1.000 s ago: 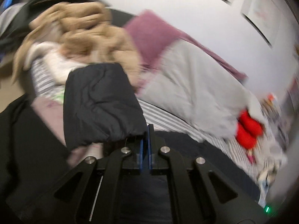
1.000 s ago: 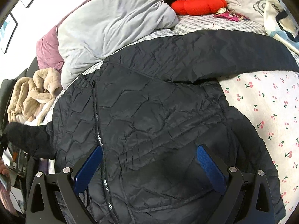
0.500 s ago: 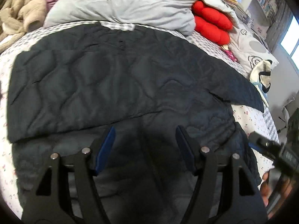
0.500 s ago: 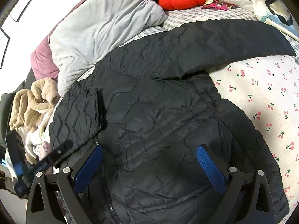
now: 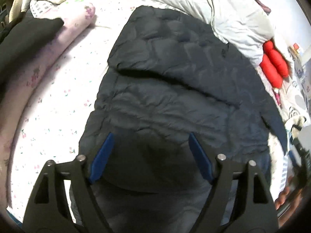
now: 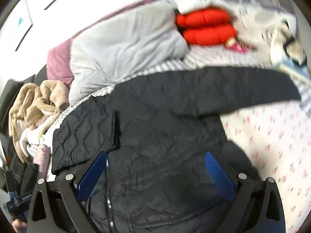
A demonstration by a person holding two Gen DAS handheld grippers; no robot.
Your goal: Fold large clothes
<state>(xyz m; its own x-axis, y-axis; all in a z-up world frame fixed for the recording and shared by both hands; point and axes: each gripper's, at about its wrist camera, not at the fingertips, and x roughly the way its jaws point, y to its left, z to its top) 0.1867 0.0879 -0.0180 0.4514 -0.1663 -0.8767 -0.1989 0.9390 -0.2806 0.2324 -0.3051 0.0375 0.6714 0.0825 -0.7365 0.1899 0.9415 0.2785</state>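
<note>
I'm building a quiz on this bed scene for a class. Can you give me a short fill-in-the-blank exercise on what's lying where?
1. The quilted jacket spread on the bed is ____ in colour.
2. One sleeve lies folded over the jacket's body; the other sleeve is stretched ____.
3. The puffy cushion beside the grey duvet is ____.
4. The sheet under the jacket is printed with small ____.

Missing words: black; out sideways; red; cherries

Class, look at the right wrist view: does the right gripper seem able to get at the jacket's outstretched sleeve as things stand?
Probably yes. The right gripper is open and empty, and the outstretched sleeve lies flat on the cherry-print sheet with nothing on it or across the way.
</note>
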